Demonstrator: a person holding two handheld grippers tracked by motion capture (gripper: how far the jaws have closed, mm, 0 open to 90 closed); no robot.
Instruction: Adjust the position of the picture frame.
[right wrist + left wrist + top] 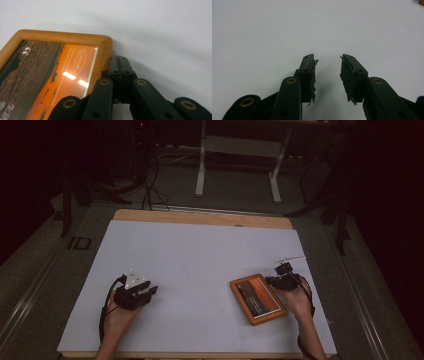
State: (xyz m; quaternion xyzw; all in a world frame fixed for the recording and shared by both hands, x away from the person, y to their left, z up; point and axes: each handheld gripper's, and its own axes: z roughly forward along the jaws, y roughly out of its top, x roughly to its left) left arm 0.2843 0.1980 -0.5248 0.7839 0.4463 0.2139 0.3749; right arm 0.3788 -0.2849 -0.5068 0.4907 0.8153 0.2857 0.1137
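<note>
two grippers (145, 292) (280, 276), one picture frame (257, 299)

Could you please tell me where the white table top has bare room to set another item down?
The white sheet is bare across its far half and the middle, between the left claw and the picture frame. It is crowded only at the near right, where the shut right claw sits beside the frame.

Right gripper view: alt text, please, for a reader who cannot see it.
The right gripper, jaws shut together with nothing between them, sits against the right edge of a wooden picture frame lying flat on the white table. The frame holds an orange-and-brown print under reflective glazing.
</note>
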